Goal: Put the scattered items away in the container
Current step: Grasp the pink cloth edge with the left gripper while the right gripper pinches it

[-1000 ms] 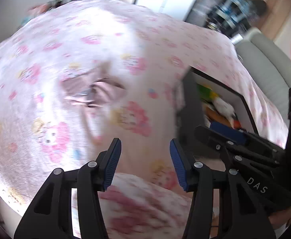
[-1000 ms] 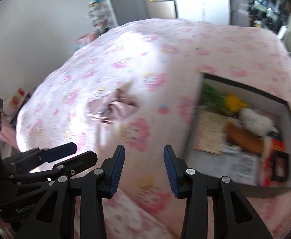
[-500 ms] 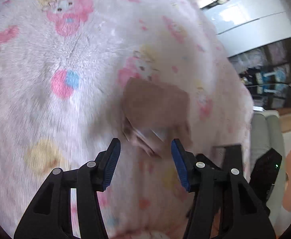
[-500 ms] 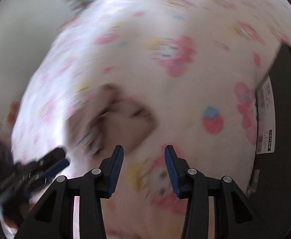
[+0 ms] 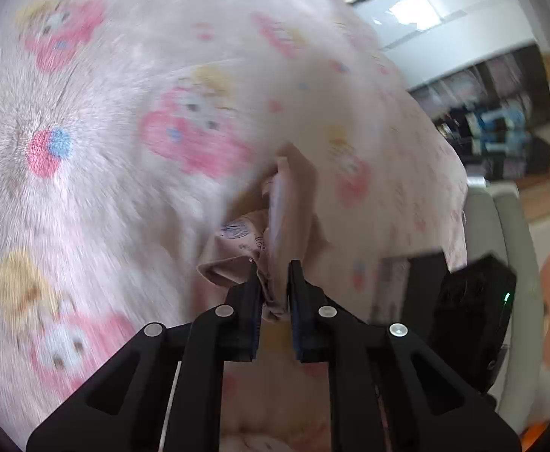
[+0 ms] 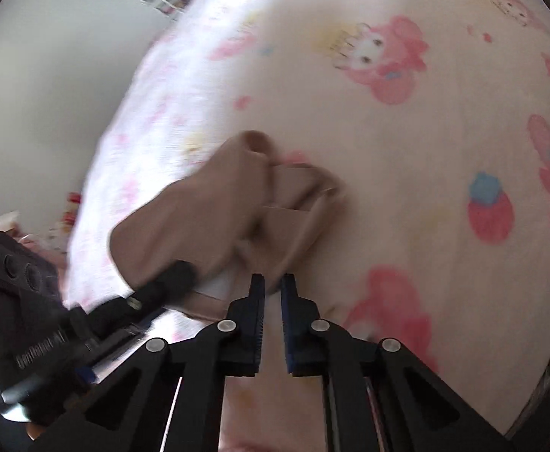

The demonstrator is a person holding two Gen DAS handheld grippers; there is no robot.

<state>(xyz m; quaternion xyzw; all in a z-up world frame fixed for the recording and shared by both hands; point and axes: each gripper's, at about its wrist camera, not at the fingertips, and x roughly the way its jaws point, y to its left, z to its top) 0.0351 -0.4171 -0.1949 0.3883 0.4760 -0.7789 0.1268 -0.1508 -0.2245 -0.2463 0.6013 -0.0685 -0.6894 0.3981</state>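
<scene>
Both claws (image 5: 273, 277) (image 6: 273, 286) on beige garment (image 5: 286, 203)

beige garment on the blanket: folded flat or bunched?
Bunched. The beige garment sits crumpled on the blanket, folds pinched by the left gripper and right gripper.

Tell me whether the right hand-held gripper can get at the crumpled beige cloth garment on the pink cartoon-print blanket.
Probably yes: the right hand-held gripper has just closed on the crumpled beige cloth garment's near edge, nothing blocking it.
</scene>
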